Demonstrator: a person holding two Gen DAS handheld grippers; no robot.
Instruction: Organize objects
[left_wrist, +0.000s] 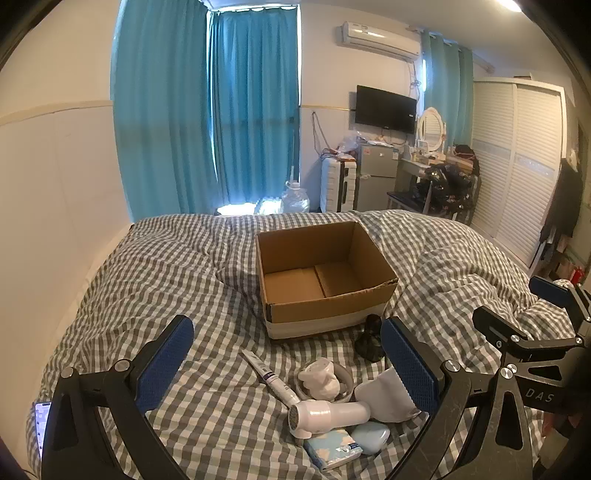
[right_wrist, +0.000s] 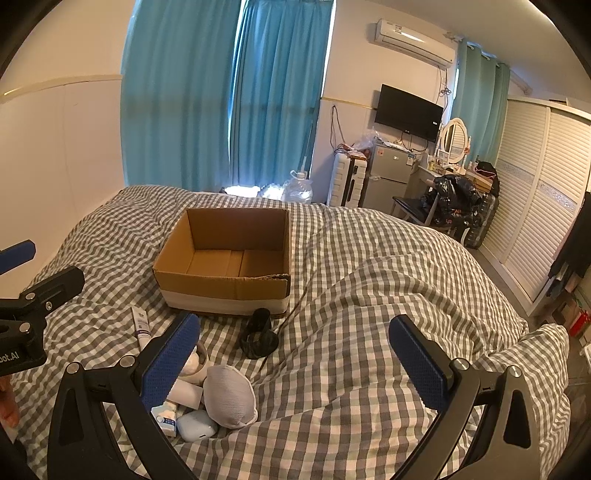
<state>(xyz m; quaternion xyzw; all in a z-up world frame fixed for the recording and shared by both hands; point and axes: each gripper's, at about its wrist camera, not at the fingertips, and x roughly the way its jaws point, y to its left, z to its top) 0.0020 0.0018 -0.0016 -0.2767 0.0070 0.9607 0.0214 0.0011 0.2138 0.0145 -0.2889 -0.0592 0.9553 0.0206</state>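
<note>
An empty cardboard box (left_wrist: 321, 273) (right_wrist: 225, 258) stands open on the checked bed. In front of it lie a white tube (left_wrist: 267, 376) (right_wrist: 141, 326), a bowl holding a white figure (left_wrist: 323, 380), a white hair dryer (left_wrist: 325, 415), a grey pouch (left_wrist: 384, 400) (right_wrist: 229, 397), a tissue pack (left_wrist: 332, 448), a pale blue case (left_wrist: 371, 435) (right_wrist: 195, 424) and a black object (left_wrist: 371, 339) (right_wrist: 258, 336). My left gripper (left_wrist: 288, 363) is open above the pile. My right gripper (right_wrist: 295, 363) is open and empty, to the right of the pile.
The grey checked duvet (right_wrist: 369, 295) is rumpled, with a ridge right of the box. A phone (left_wrist: 40, 424) lies at the bed's left edge. Beyond the bed stand a water jug (left_wrist: 295, 199), a suitcase, a small fridge and a wardrobe (right_wrist: 535, 192).
</note>
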